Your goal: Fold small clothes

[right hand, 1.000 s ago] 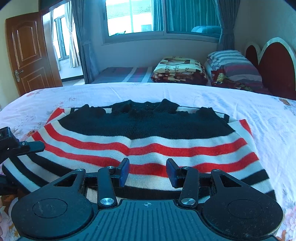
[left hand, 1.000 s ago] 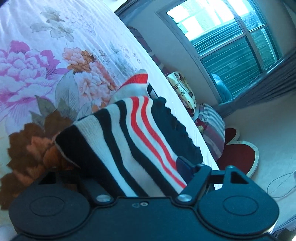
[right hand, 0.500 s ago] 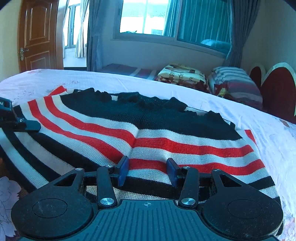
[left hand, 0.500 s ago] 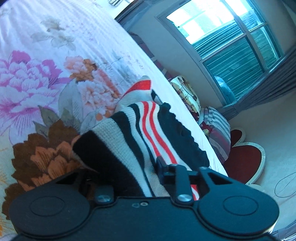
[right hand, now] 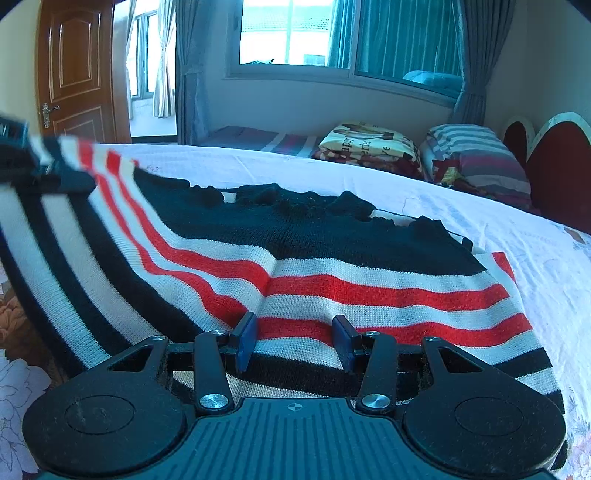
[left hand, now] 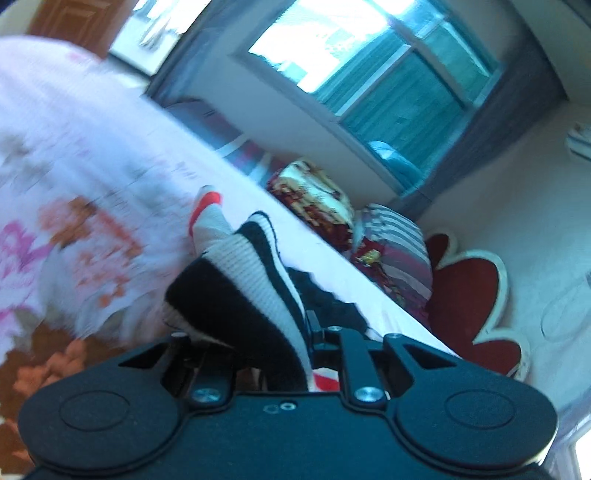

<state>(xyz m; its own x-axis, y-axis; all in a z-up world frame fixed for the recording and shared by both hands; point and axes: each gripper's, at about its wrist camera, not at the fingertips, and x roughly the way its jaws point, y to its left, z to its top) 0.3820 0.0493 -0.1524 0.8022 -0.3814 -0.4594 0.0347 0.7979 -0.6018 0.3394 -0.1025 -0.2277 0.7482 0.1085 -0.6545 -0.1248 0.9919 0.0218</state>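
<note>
A knitted sweater (right hand: pixel 332 266) with black, white and red stripes lies on the floral bed sheet (right hand: pixel 535 251). My left gripper (left hand: pixel 291 332) is shut on the sweater's left edge (left hand: pixel 240 280) and holds it lifted off the bed; it also shows in the right wrist view (right hand: pixel 33 166) at the far left with the raised cloth. My right gripper (right hand: pixel 293 341) is open, its blue pads (right hand: pixel 245 341) just above the sweater's near hem, with nothing between them.
Folded blankets and a striped pillow (right hand: pixel 476 158) lie at the far side of the bed by the red headboard (right hand: pixel 554 166). A window (right hand: pixel 332 33) and a wooden door (right hand: pixel 74 70) stand behind. Bare sheet lies to the right of the sweater.
My left gripper has closed on the sweater's left edge and lifted it up and inward. The right gripper has stayed open over the near hem.
</note>
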